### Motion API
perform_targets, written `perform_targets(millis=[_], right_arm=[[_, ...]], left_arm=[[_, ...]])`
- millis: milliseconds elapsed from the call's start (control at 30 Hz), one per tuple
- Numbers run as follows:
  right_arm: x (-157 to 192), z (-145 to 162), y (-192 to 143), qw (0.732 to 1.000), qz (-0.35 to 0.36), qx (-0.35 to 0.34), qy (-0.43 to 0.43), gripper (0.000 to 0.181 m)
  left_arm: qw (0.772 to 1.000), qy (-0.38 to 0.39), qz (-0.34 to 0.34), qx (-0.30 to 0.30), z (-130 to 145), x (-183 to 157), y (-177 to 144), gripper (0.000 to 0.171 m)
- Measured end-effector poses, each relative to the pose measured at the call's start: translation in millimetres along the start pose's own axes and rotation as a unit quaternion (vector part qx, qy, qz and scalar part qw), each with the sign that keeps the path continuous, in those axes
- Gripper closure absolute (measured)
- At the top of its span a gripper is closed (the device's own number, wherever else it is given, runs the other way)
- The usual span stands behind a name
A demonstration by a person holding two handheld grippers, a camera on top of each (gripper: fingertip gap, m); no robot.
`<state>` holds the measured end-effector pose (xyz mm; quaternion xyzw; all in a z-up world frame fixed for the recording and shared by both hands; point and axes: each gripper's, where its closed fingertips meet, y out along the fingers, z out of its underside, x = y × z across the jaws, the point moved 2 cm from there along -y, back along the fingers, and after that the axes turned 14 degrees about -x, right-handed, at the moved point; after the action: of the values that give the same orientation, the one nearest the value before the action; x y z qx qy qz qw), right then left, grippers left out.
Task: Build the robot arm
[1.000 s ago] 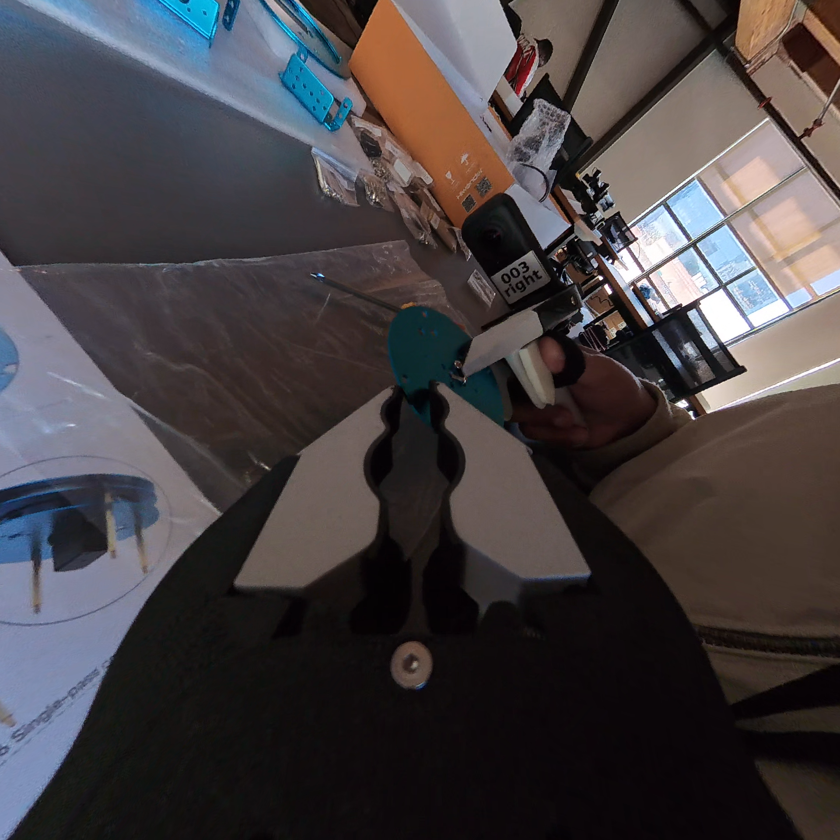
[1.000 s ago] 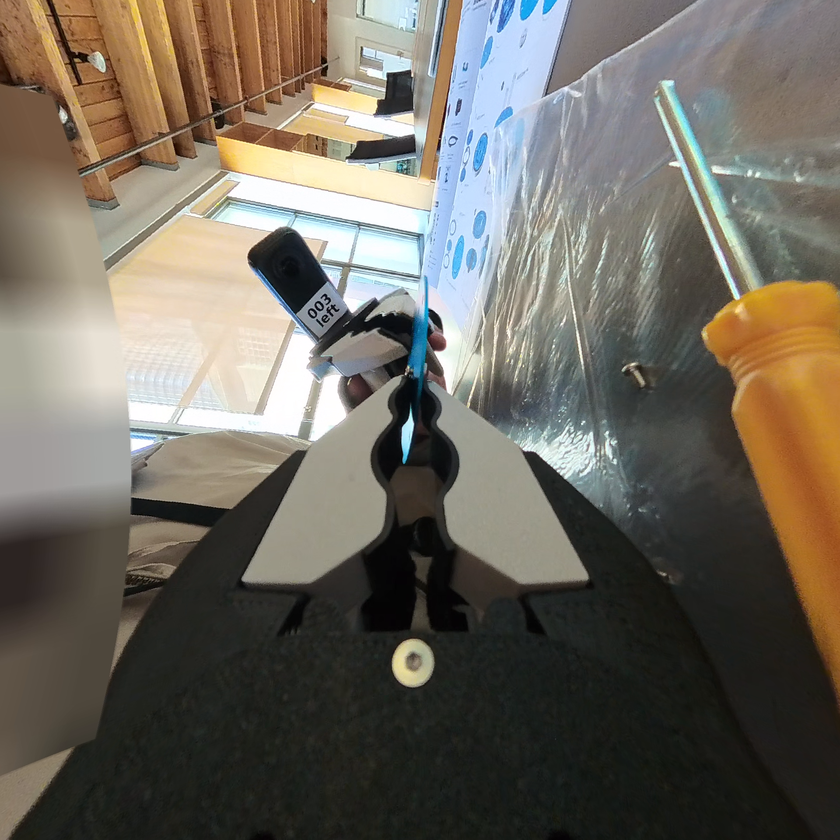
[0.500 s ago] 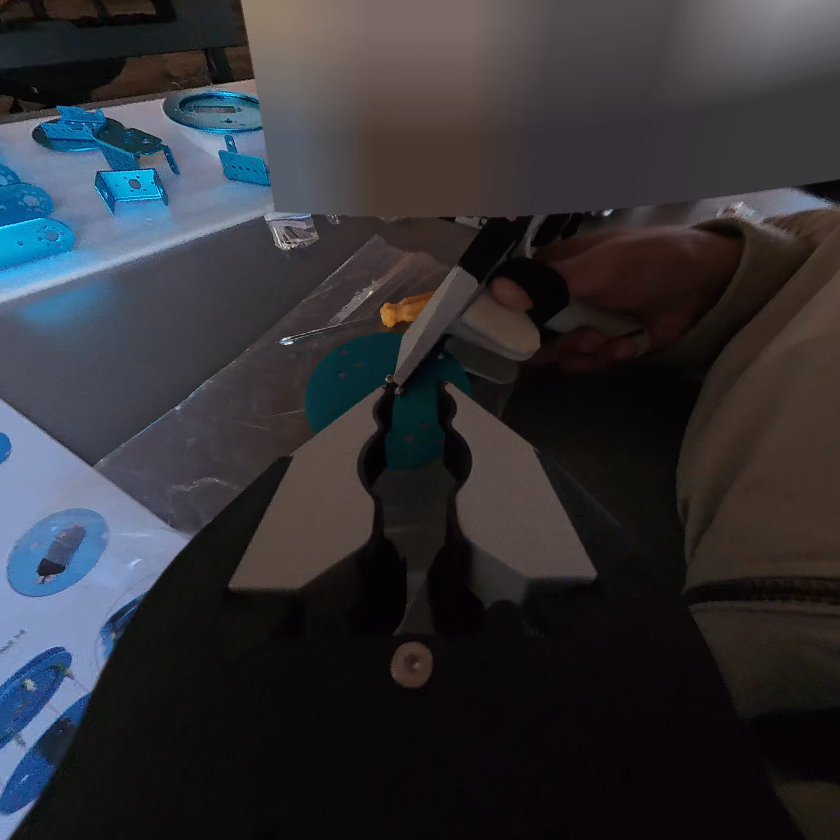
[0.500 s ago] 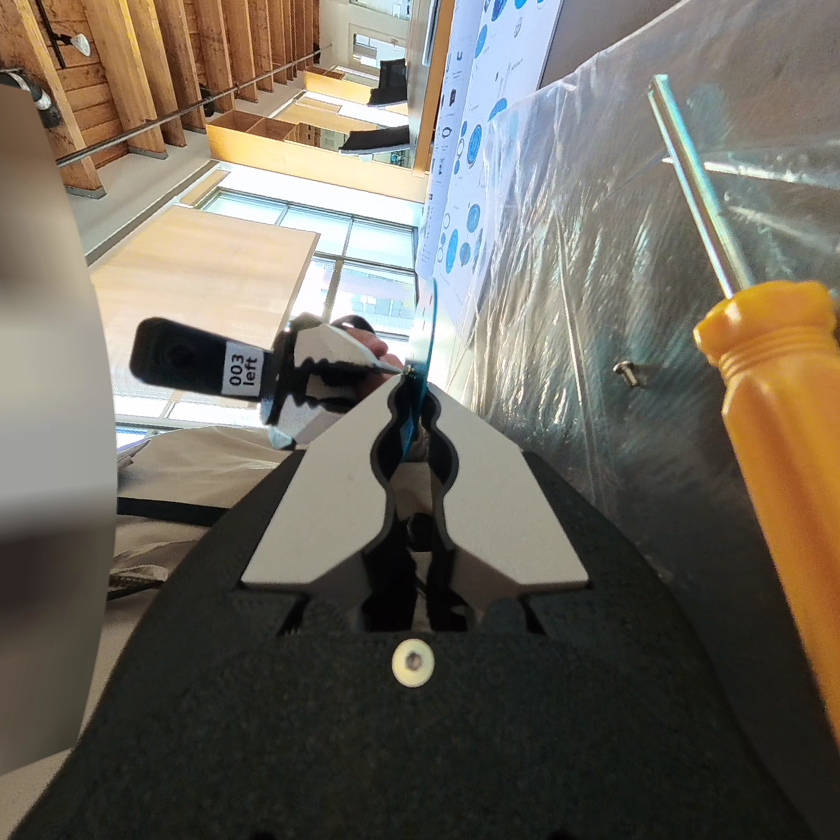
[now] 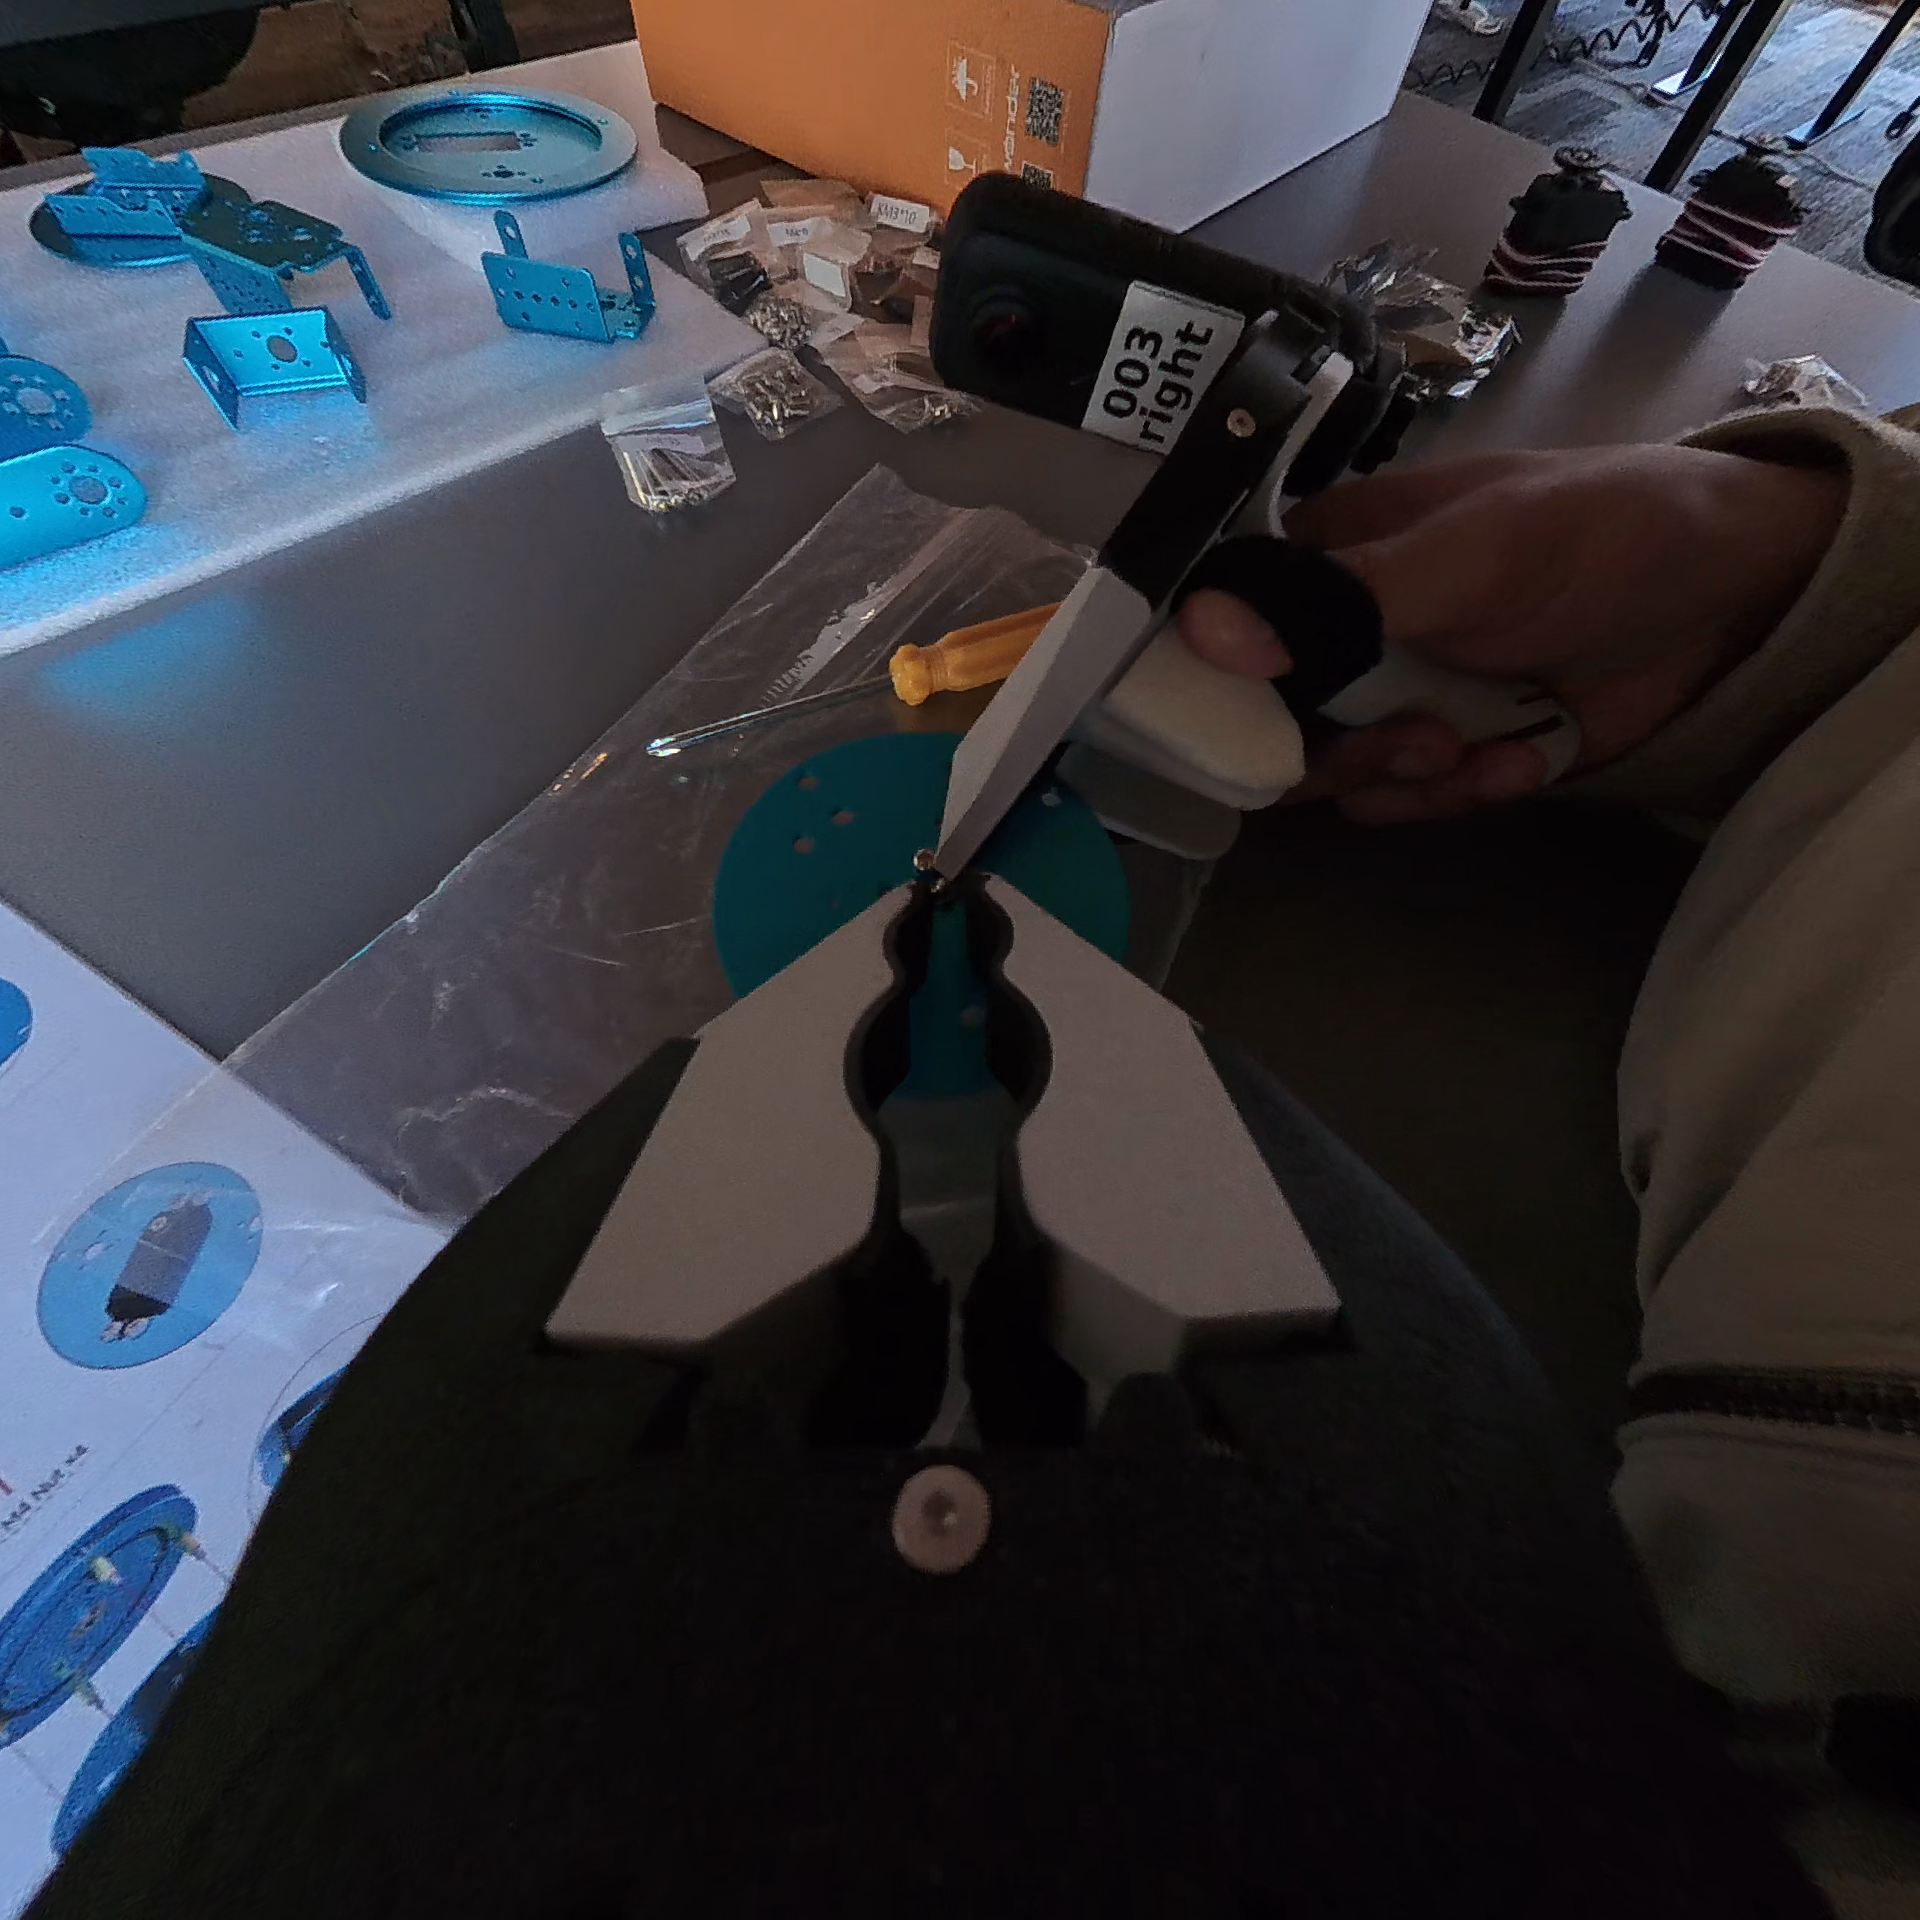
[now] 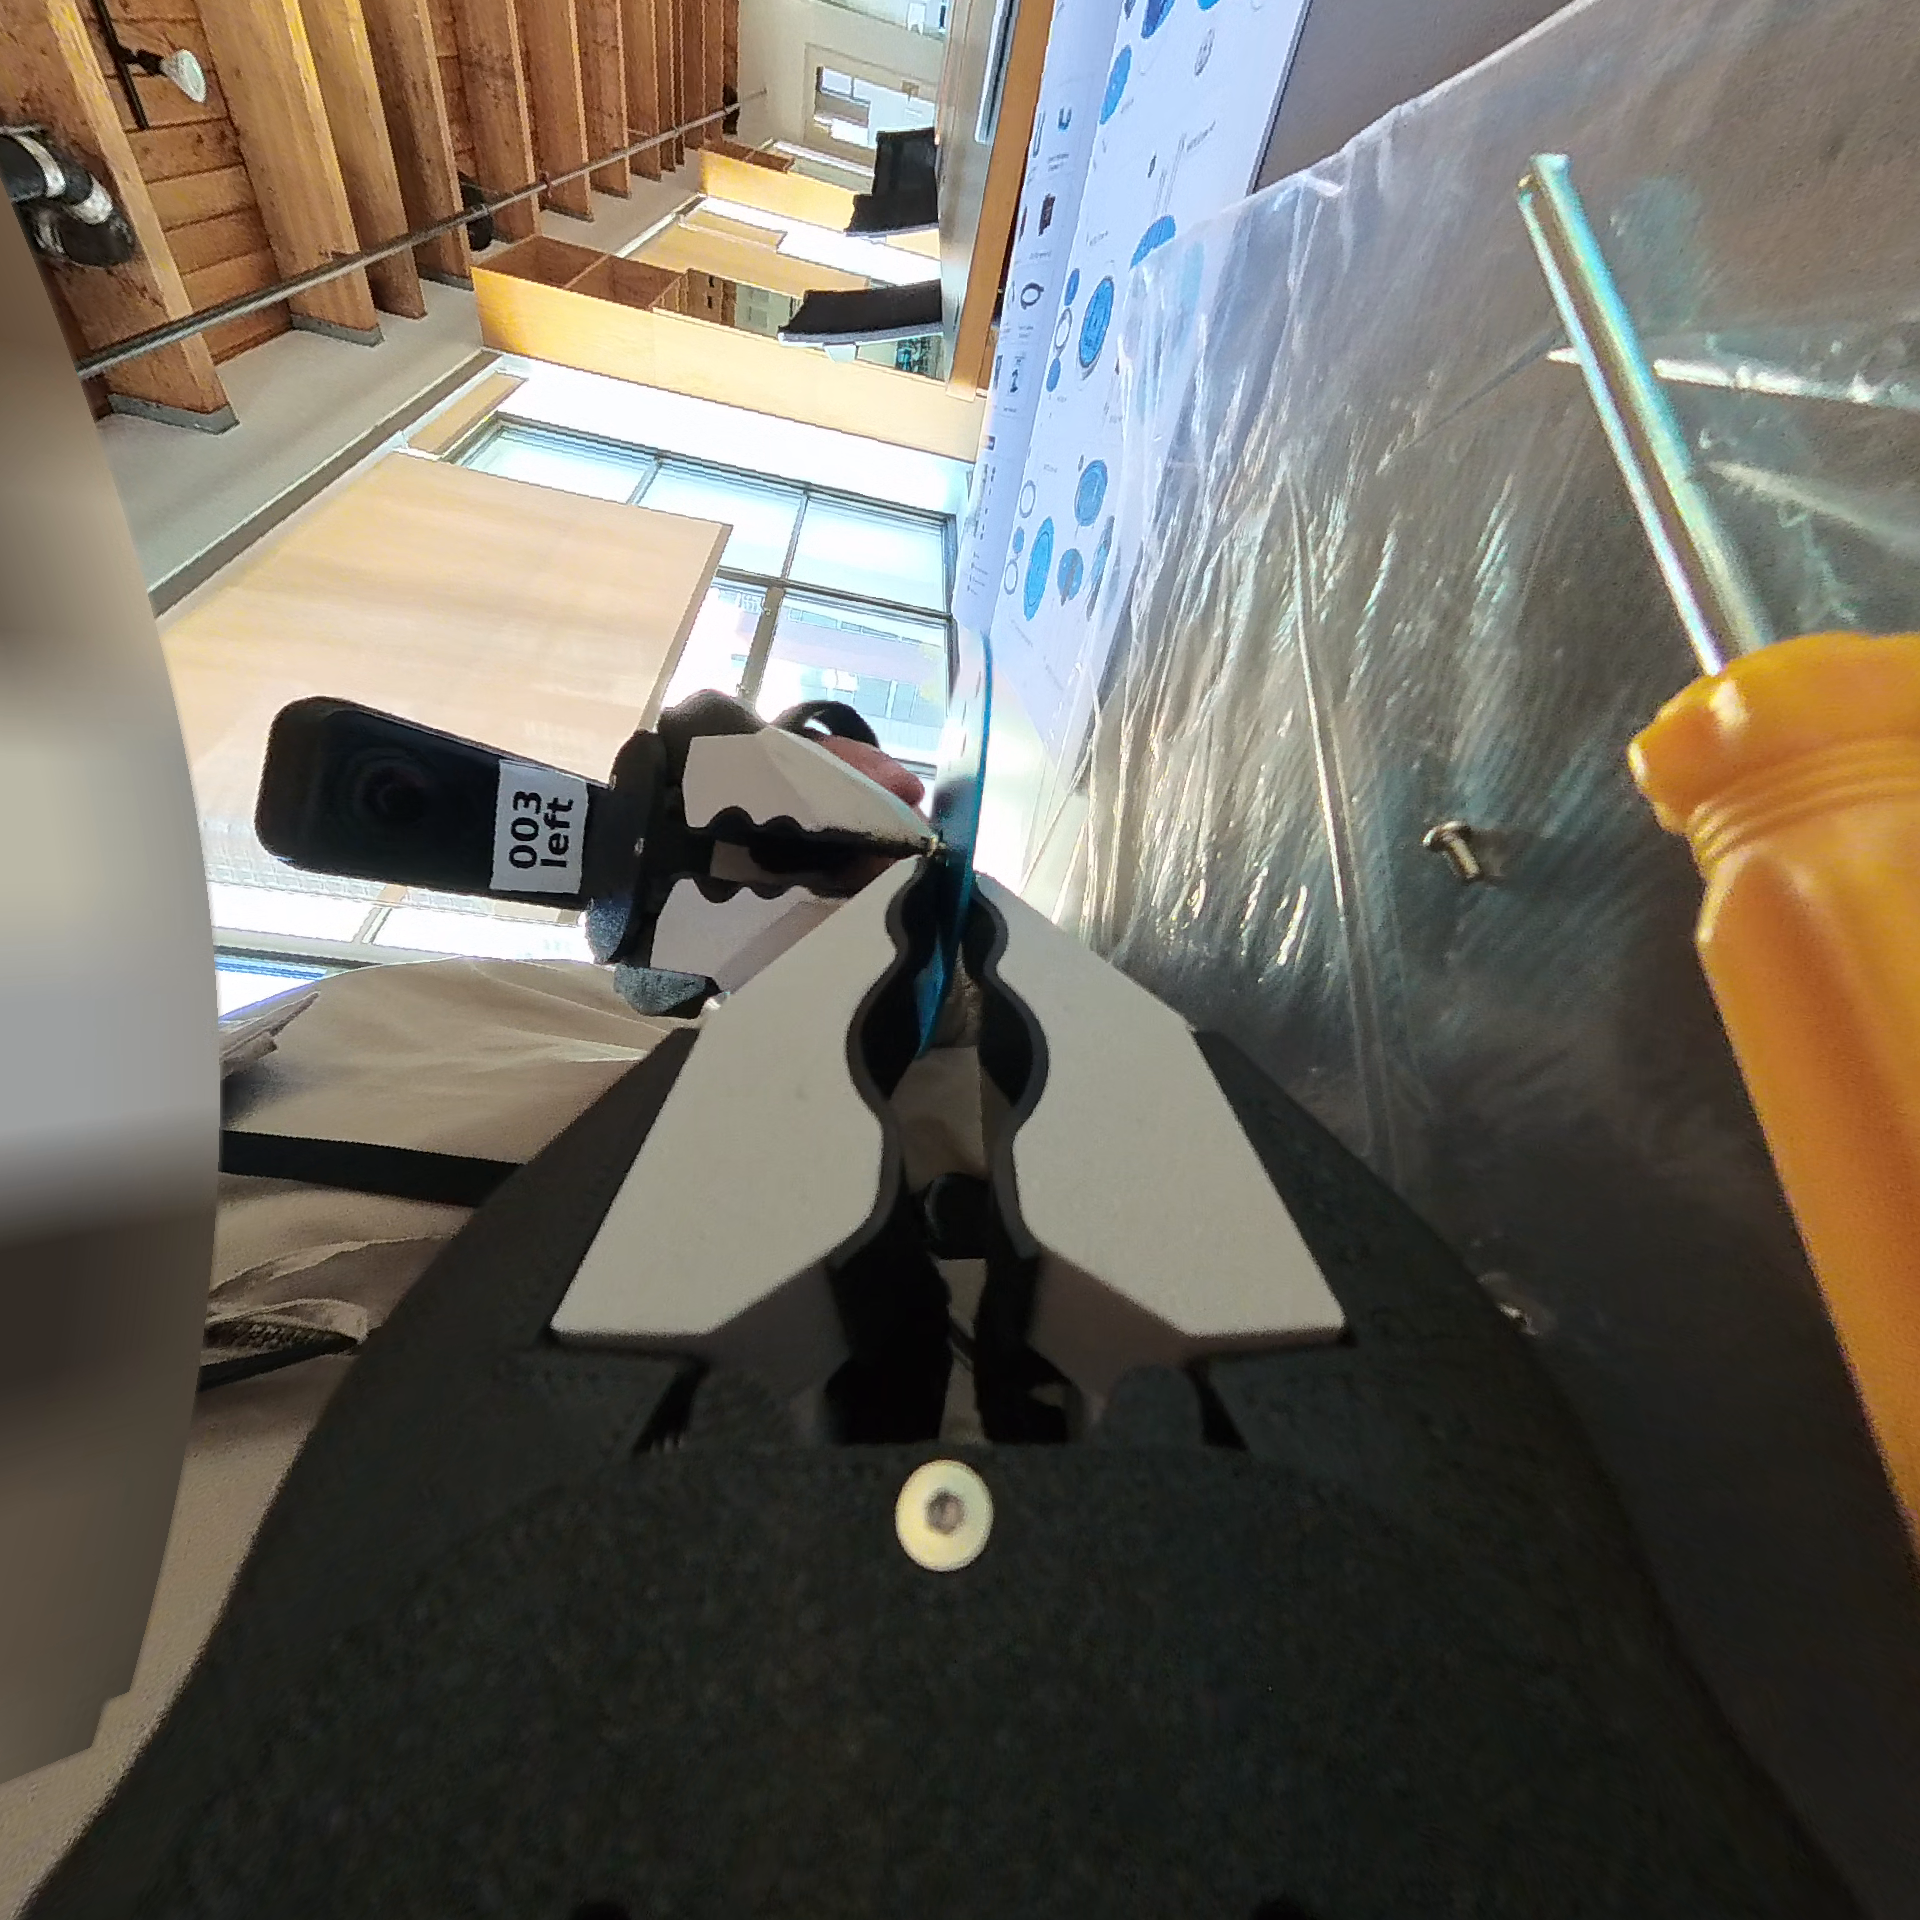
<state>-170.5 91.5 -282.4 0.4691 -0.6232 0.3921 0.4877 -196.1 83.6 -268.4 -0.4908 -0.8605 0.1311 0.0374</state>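
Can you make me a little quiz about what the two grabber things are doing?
1. True or false: the right gripper is clamped on the edge of the blue disc.
2. What colour is the handle of the screwdriver? A red, B yellow, C green.
3. Fill in: the ____ gripper pinches a tiny brass part at the disc.

Key: 1 true; 2 B; 3 left.

A grey table (image 5: 260, 665) fills the upper left of the frame. On it lie a clear plastic bag (image 5: 582, 935) at centre, a white foam sheet (image 5: 312, 457) at upper left, small hardware bags (image 5: 665, 457), an orange-and-white box (image 5: 935, 83) at top, and a printed instruction sheet (image 5: 125, 1195) at lower left.
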Motion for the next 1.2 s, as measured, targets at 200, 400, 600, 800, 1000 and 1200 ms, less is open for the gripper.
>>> perform_targets(millis=[200,400,600,800,1000,1200], right_arm=[[0,1,-1,1.000,0.004,0.001,-0.018,0.178],[4,0,0,1.000,-0.009,-0.002,-0.017,0.179],[3,-2,0,1.000,-0.009,-0.009,-0.024,0.179],[9,-3,-1,0.999,-0.024,-0.017,-0.039,0.179],[12,0,0,0.997,-0.011,-0.010,-0.077,0.178],[11,0,-2,0.996,-0.003,-0.010,-0.085,0.178]], left_arm=[[1.000,0.001,0.007,0.003,1,0,-1,0.168],[0.998,-0.057,0.018,-0.031,-3,1,-3,0.171],[0.968,-0.224,0.056,-0.101,-17,1,-14,0.171],[0.930,-0.343,0.075,-0.113,-13,6,-16,0.171],[0.911,-0.397,0.079,-0.079,-8,7,-14,0.171],[0.906,-0.412,0.082,-0.054,-6,7,-12,0.171]])
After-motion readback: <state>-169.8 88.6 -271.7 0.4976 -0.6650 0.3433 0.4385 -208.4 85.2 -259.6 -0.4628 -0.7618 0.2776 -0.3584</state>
